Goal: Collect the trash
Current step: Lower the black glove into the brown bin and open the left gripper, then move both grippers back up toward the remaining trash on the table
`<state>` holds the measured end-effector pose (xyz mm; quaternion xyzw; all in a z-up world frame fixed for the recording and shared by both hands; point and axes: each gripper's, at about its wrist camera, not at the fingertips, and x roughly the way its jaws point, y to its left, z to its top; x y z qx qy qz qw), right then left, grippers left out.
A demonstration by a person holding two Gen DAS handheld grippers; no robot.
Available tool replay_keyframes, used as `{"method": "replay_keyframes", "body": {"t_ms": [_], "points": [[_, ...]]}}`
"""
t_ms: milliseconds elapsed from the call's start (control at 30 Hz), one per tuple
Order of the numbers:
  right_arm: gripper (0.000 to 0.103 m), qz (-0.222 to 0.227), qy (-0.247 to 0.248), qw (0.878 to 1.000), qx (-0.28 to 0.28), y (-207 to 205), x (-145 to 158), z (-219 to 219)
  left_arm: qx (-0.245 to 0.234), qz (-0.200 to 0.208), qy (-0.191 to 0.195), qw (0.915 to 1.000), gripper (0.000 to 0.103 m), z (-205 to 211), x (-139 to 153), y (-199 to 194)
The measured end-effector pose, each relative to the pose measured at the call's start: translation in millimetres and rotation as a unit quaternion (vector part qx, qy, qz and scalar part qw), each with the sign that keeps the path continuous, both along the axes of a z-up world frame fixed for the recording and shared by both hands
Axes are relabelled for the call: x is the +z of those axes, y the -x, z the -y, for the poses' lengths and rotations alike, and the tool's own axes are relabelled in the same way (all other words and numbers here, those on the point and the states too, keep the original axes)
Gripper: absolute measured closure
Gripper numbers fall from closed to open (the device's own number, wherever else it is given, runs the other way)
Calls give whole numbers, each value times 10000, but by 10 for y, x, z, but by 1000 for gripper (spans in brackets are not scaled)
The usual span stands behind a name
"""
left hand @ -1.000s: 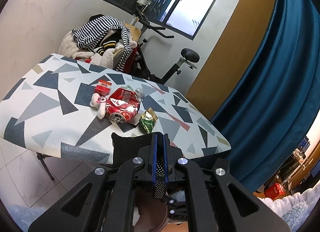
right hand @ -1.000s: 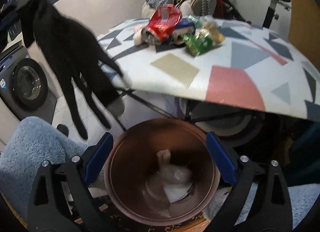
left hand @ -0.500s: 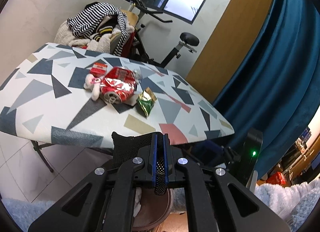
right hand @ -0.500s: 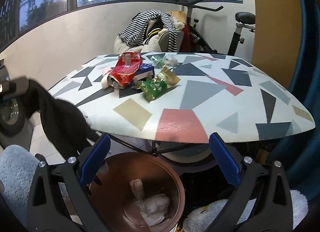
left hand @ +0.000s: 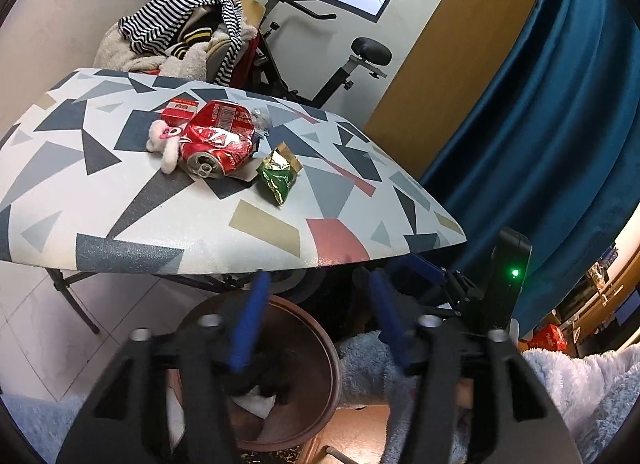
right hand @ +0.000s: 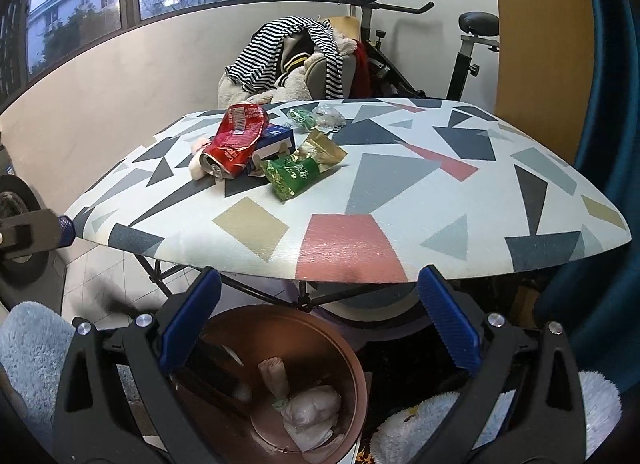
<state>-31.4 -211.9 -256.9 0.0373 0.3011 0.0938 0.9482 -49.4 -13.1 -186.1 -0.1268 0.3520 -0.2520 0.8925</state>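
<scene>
My left gripper [left hand: 320, 324] is open and empty above the brown trash bin [left hand: 320, 348]. A black fabric item [left hand: 256, 376] lies inside the bin on white paper. My right gripper [right hand: 318, 316] is open and empty over the same bin [right hand: 356, 376], which holds white crumpled trash [right hand: 308, 412]. On the patterned board [right hand: 400, 200] lie a crushed red can [right hand: 236, 140], a green snack wrapper [right hand: 298, 172], a blue-white carton [right hand: 276, 140], a pink-white plush bit [left hand: 164, 140], a red box [left hand: 180, 110] and clear plastic [right hand: 330, 116].
An exercise bike [right hand: 420, 48] and a chair piled with striped clothes [right hand: 292, 52] stand behind the board. A blue curtain [left hand: 540, 144] hangs at the right. The board's metal legs [right hand: 224, 284] cross just behind the bin. A washing machine [right hand: 12, 224] sits at far left.
My left gripper opened and let go of the black fabric, which dropped into the bin. My right gripper rose and tilted up toward the board.
</scene>
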Motion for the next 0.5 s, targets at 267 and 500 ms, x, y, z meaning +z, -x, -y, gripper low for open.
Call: {"method": "replay_keyframes", "body": {"t_ms": [267, 500], "points": [[6, -87, -63, 9999, -76, -30, -35, 22, 371, 232, -725, 9964, 6, 40, 45, 9], [6, -118, -50, 9999, -80, -40, -48, 12, 736, 483, -1143, 9895, 6, -6, 84, 19]]}}
